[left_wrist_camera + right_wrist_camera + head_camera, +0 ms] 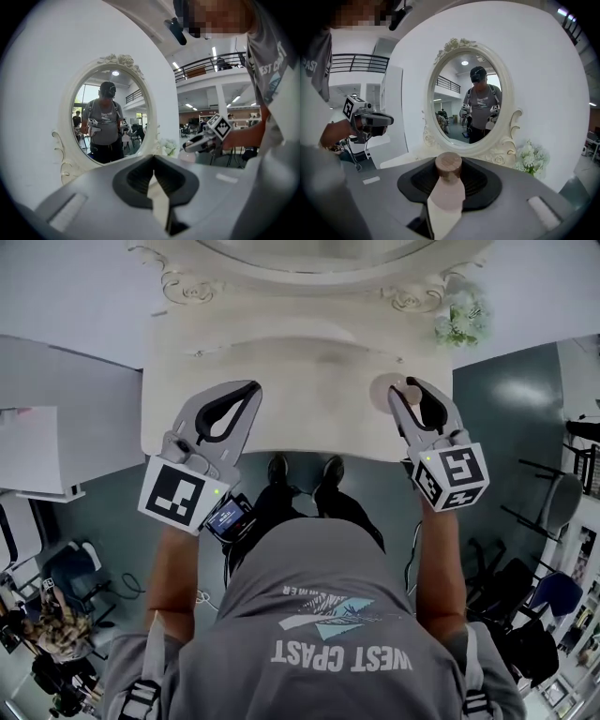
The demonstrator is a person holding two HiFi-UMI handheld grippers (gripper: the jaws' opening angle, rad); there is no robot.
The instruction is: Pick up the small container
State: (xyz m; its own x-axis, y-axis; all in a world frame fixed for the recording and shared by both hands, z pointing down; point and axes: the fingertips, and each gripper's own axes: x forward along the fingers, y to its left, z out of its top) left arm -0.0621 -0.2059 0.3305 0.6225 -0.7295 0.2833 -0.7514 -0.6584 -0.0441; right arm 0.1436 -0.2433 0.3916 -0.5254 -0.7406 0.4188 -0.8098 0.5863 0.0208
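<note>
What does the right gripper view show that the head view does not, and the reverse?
Only the right gripper view: the oval mirror with the person's reflection in it. Only the head view: the person's shoes on the floor. Both: the right gripper shut on the small container, the left gripper, the white flowers.

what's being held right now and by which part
The right gripper holds the small container by its pale body, below the wooden cap; the left gripper is shut and empty.
</note>
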